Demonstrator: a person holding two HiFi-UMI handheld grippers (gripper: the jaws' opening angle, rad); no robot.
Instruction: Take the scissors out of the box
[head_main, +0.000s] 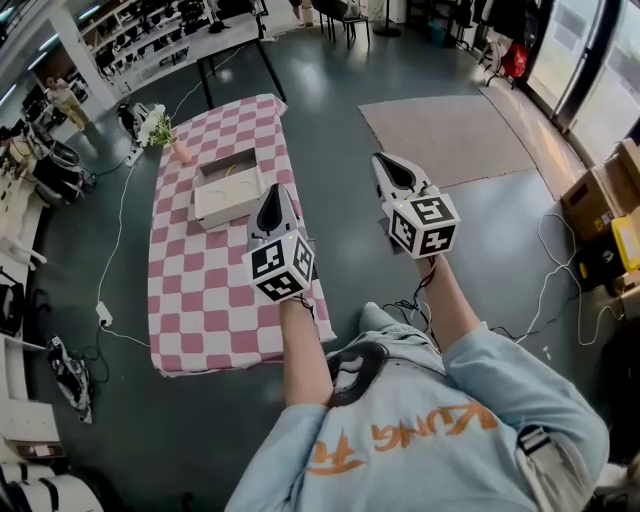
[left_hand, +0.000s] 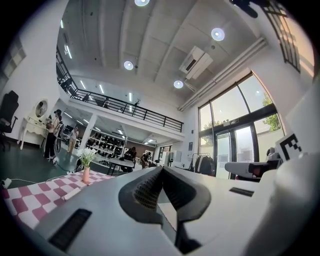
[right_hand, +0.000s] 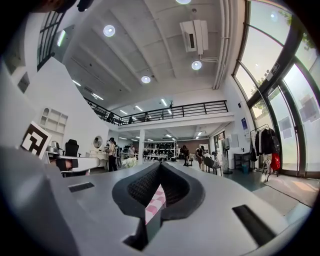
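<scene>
The open box (head_main: 226, 206) sits on the checkered table (head_main: 200, 300); its contents are too small to identify. Left gripper (head_main: 274, 192) and right gripper (head_main: 384, 160) are both clenched and empty.

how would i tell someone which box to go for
Find the long pink-and-white checked tablecloth on the dark floor. On its far half sits a shallow cream cardboard box, top open. Its only neighbour is a small pink vase of white flowers at the corner.
</scene>
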